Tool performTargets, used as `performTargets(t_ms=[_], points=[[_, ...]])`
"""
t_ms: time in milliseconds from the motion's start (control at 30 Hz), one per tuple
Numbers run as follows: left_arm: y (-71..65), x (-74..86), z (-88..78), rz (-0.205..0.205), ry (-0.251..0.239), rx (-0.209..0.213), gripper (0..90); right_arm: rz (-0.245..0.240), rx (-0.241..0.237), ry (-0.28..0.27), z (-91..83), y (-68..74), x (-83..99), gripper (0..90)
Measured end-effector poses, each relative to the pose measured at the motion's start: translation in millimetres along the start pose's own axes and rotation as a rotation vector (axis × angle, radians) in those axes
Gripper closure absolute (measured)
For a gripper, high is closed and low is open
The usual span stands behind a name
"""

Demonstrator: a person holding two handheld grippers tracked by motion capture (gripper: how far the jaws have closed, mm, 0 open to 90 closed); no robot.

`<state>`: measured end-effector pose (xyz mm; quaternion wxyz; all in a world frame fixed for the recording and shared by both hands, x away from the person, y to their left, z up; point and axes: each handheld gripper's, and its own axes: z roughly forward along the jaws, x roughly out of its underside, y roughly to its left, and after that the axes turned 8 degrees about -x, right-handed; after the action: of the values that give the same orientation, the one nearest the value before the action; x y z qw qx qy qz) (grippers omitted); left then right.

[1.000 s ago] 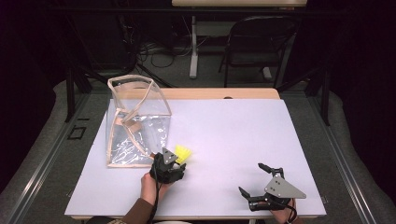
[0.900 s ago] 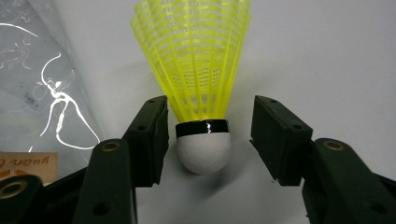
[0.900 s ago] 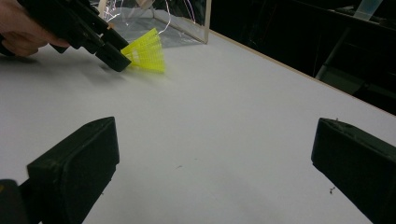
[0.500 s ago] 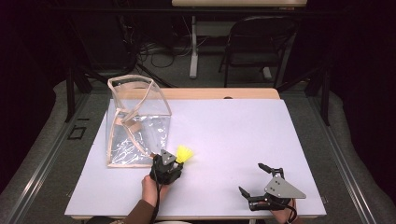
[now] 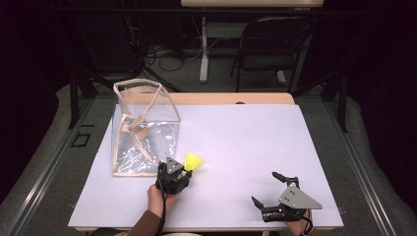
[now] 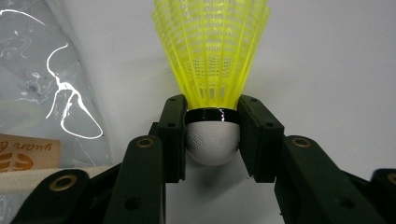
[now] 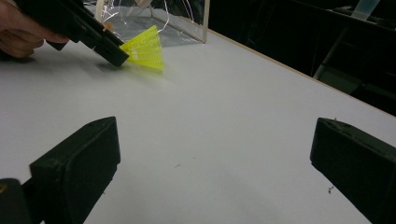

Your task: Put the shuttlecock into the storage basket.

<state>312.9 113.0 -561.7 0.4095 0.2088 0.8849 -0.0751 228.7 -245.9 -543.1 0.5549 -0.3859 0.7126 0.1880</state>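
Shuttlecock (image 6: pixel 212 70), yellow plastic skirt w/ white cork, sits at the near right corner of the clear bag (image 5: pixel 142 132), just beside its cloth-trimmed base edge. Left gripper (image 6: pixel 212 135) is clamped on it: in the left gripper view both pads press the cork's sides right below the black band, skirt pointing away from the hand. In the right gripper view the skirt looks to rest low on or just over the white table (image 5: pixel 246 142); can't tell if the cork is off the surface. Right gripper (image 5: pixel 271 191) lies well to the right of the bag, near the table's front edge, jaws spread wide w/ nothing between them.

Step in hand, as I read it: pick just made, lift not begun. Next move prob. calls for raising the shuttlecock clear of the table, swinging it back toward the bag's open top and letting go inside; grip on the round cork is narrow, so a steady wrist needed or it may pivot.

Vs. a sec ago: left gripper's jaws have just been closing, w/ the cork between them, now fully pinched. Shuttlecock, bag and right gripper look in the same spots; neither hand has shifted.
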Motion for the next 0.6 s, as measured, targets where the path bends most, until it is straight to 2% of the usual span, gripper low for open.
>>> performTargets(t_ms=[600], points=[[2.2,-4.8,-7.8,0.016,-0.034,0.014,64.9,0.001,0.000,0.003,-0.2,0.0,0.0,1.1]])
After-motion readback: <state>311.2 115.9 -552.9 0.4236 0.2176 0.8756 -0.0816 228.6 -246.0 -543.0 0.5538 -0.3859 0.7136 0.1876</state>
